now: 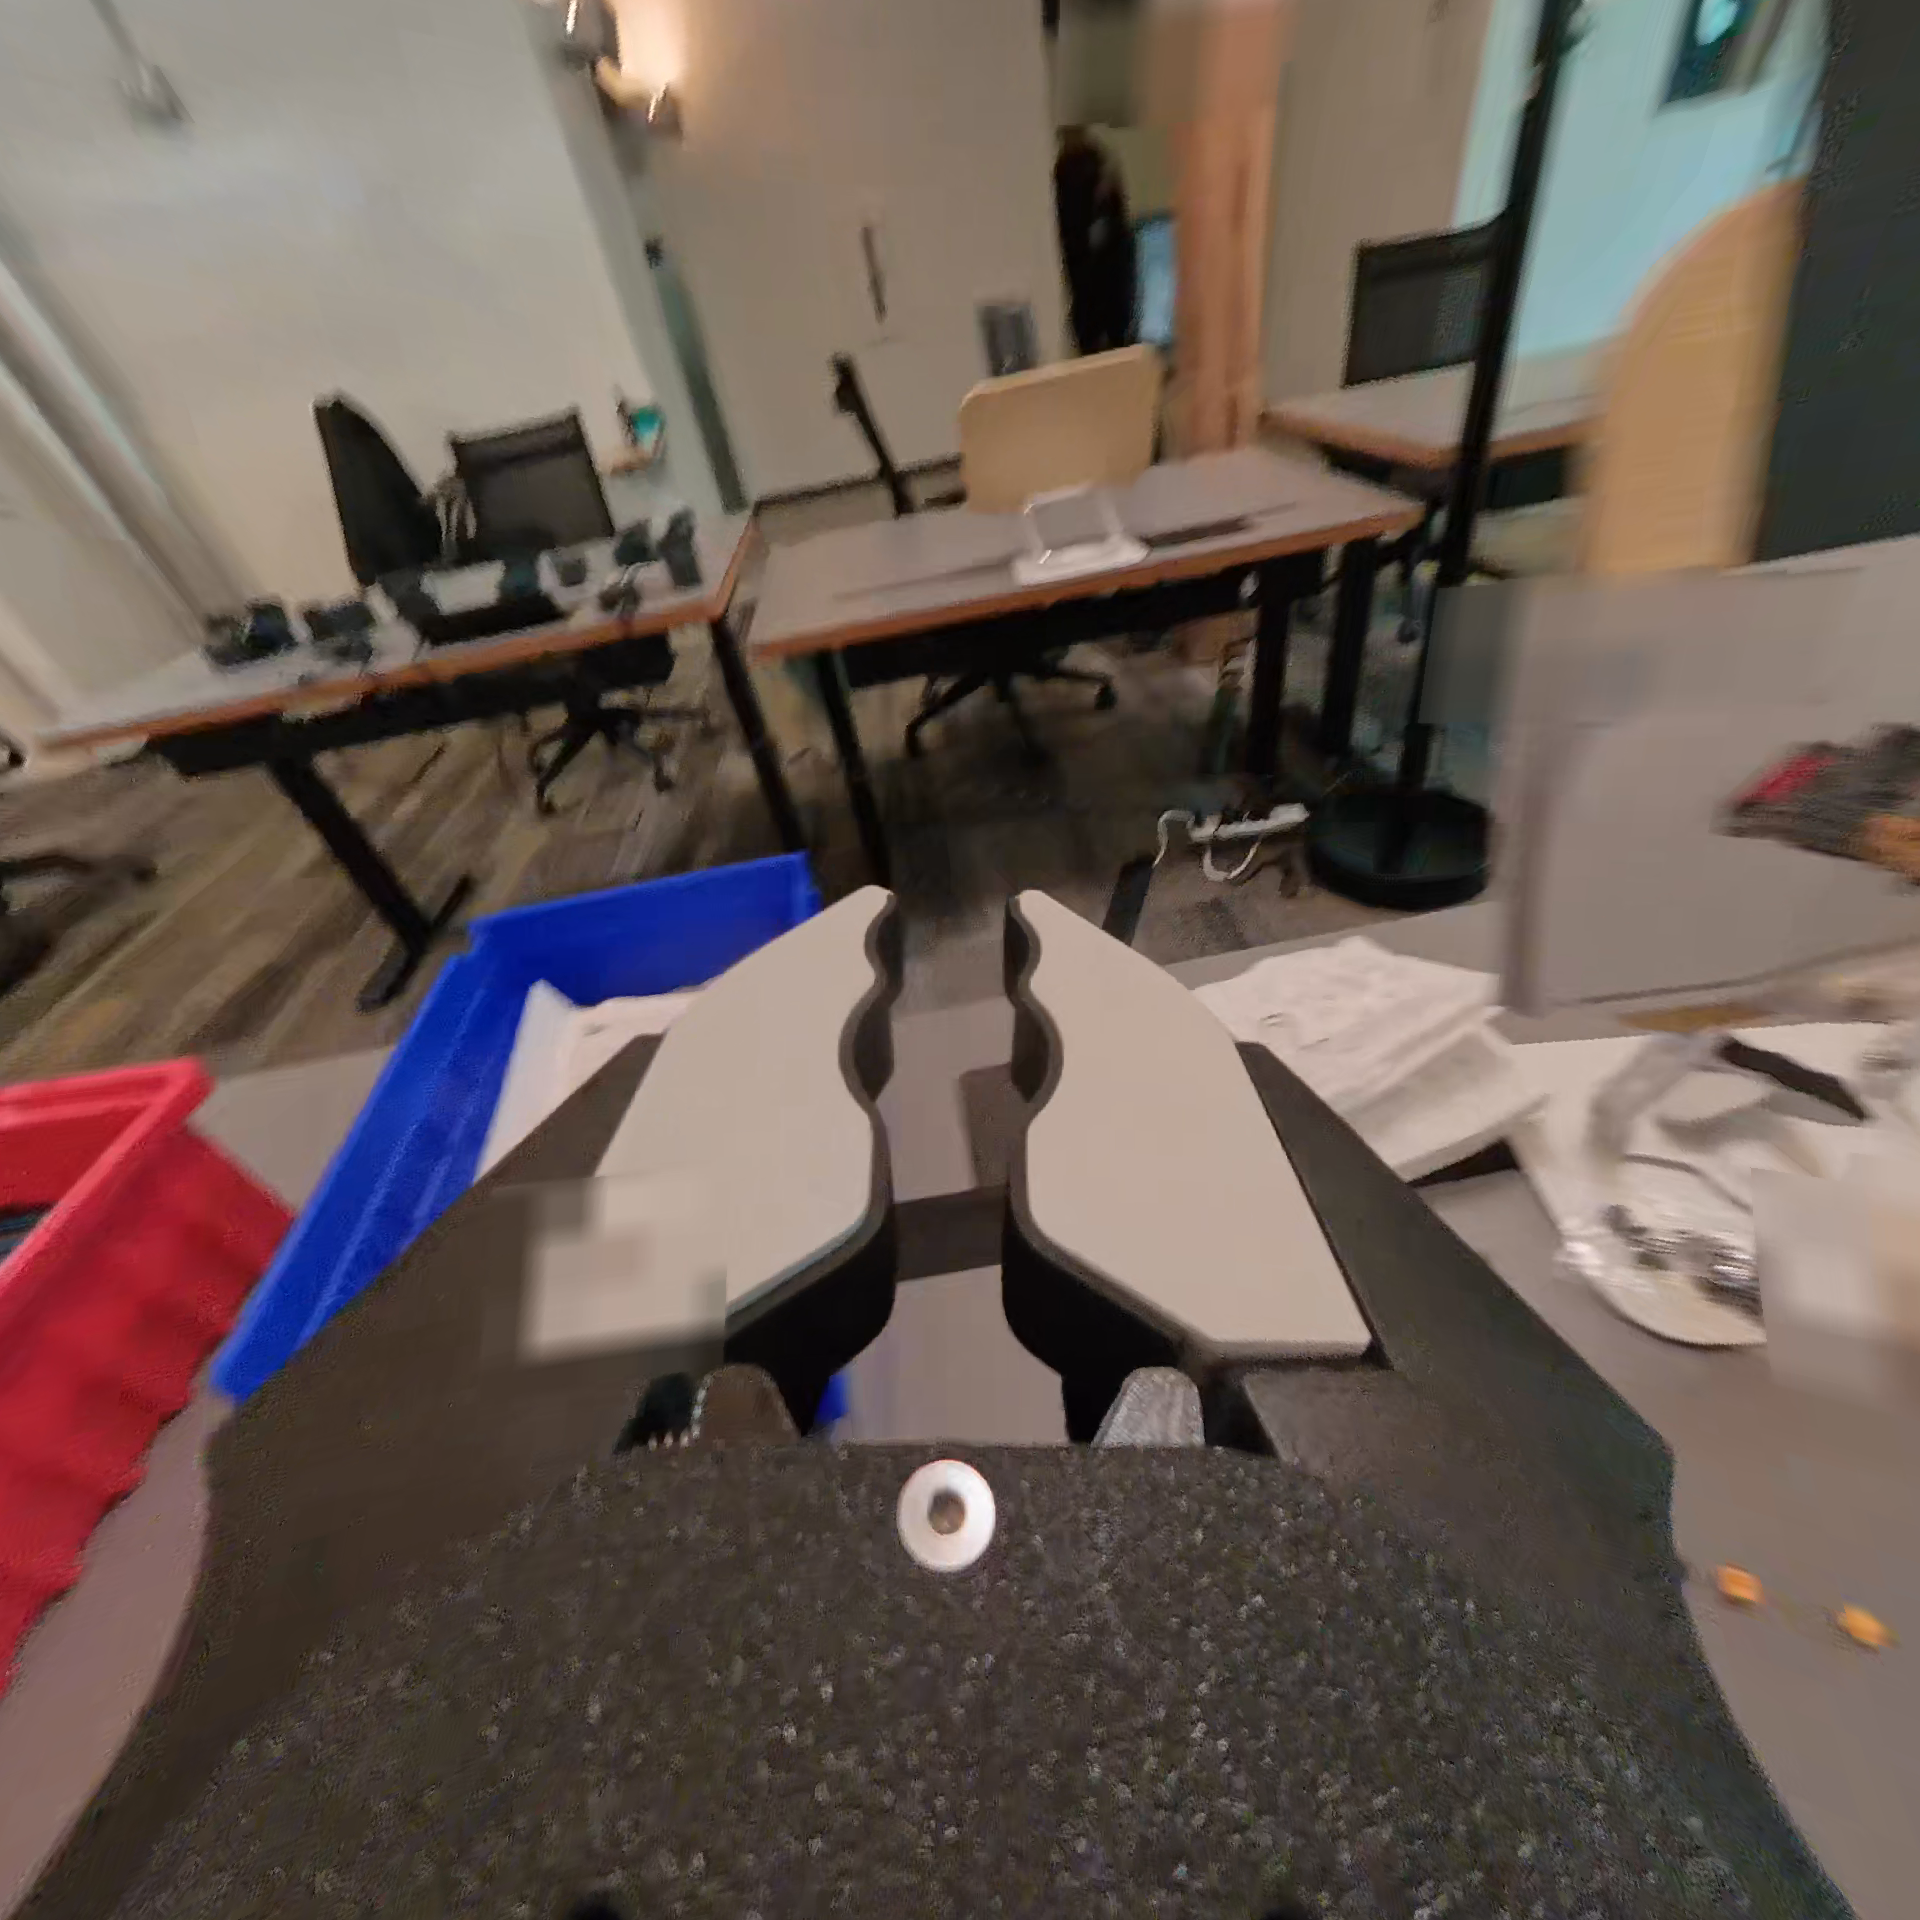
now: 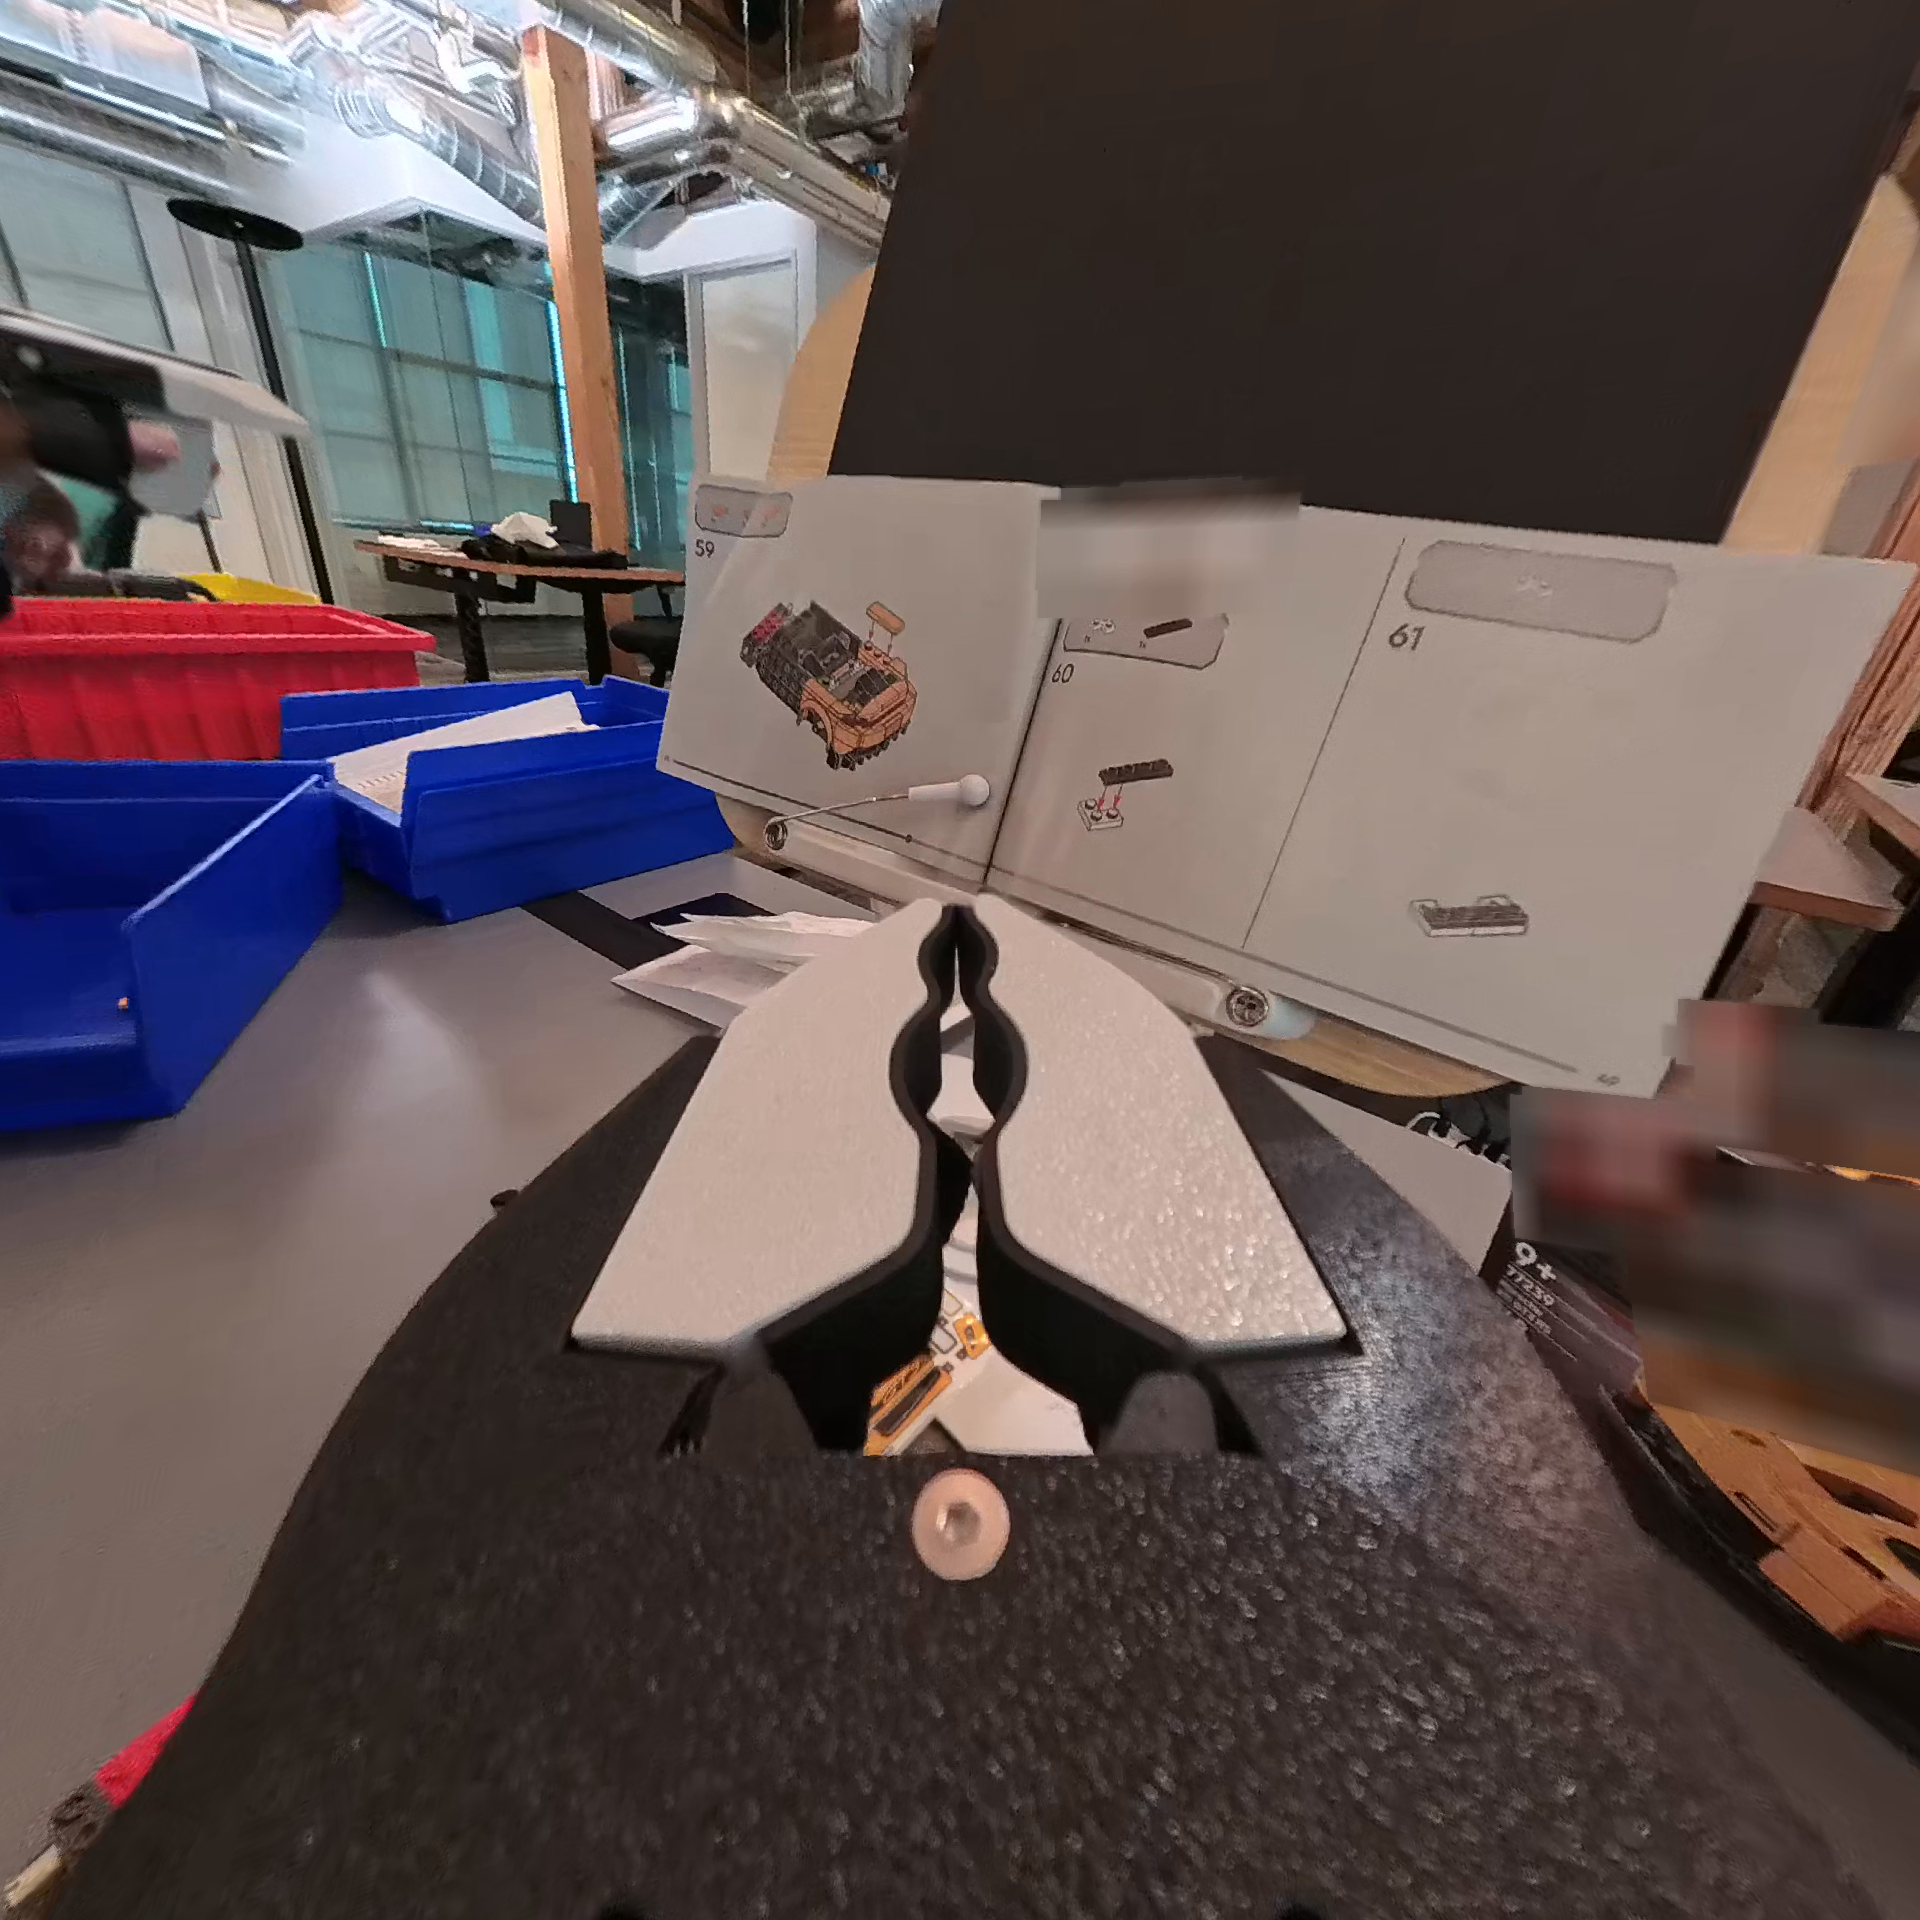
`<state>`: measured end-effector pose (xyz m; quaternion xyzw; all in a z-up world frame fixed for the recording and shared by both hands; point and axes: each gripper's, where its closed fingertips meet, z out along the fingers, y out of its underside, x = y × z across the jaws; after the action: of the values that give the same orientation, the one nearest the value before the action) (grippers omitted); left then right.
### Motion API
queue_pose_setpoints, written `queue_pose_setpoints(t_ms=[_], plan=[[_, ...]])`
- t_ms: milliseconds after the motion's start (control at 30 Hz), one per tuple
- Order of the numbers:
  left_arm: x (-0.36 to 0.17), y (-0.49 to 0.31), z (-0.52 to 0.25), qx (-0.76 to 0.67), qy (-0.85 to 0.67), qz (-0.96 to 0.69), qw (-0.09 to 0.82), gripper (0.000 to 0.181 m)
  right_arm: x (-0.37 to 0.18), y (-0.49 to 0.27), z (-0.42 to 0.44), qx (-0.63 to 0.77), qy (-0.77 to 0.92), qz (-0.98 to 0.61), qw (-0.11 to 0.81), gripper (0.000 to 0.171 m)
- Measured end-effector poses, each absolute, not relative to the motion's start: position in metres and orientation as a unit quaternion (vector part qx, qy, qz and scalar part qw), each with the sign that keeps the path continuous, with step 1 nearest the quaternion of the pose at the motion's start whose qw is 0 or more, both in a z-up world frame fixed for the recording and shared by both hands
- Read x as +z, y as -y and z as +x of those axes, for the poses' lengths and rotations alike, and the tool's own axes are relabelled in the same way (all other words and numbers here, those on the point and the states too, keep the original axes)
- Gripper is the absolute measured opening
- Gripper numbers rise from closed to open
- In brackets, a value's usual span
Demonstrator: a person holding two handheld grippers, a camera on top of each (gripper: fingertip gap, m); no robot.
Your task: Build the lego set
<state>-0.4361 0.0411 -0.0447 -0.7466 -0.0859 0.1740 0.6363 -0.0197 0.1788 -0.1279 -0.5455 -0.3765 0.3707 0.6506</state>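
The open instruction booklet (image 2: 1247, 727) stands on a wooden holder straight ahead in the right wrist view; it shows blurred at the right of the left wrist view (image 1: 1662, 779). My right gripper (image 2: 956, 920) is shut, tips touching, with nothing visible between them. Under its fingers I see orange and white pieces (image 2: 914, 1392) on white paper. My left gripper (image 1: 951, 914) is open and empty above the grey table (image 1: 1766, 1475). A clear bag with dark pieces (image 1: 1662, 1257) and two small orange pieces (image 1: 1737, 1584) lie to its right.
Blue bins (image 2: 499, 790) (image 1: 416, 1122) and a red bin (image 2: 187, 665) (image 1: 94, 1226) stand at the left. Loose papers (image 1: 1382, 1029) lie ahead. The black set box (image 2: 1558, 1309) with orange car shapes (image 2: 1808, 1507) sits at the right. Desks and chairs stand beyond the table. One gripper's finger ends stand about 45 cm off the other's.
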Motion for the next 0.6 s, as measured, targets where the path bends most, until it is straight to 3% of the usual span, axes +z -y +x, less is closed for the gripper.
queue_pose_setpoints(t_ms=[100, 300, 467, 600], plan=[[-0.059, -0.034, -0.511, 0.164, 0.124, -0.783, 0.587, 0.022, -0.134, -0.179, -0.023, 0.366, 0.384, -0.549, 0.646, 0.0], [-0.158, -0.009, -0.618, 0.157, 0.185, -0.868, 0.433, 0.028, -0.147, -0.179, -0.03, 0.363, 0.4, -0.551, 0.637, 0.0], [-0.229, 0.004, -0.654, 0.117, 0.232, -0.894, 0.366, 0.031, -0.159, -0.178, -0.038, 0.355, 0.42, -0.55, 0.629, 0.0], [-0.253, 0.007, -0.666, 0.114, 0.243, -0.9, 0.344, 0.029, -0.172, -0.179, -0.043, 0.357, 0.427, -0.559, 0.615, 0.0]])
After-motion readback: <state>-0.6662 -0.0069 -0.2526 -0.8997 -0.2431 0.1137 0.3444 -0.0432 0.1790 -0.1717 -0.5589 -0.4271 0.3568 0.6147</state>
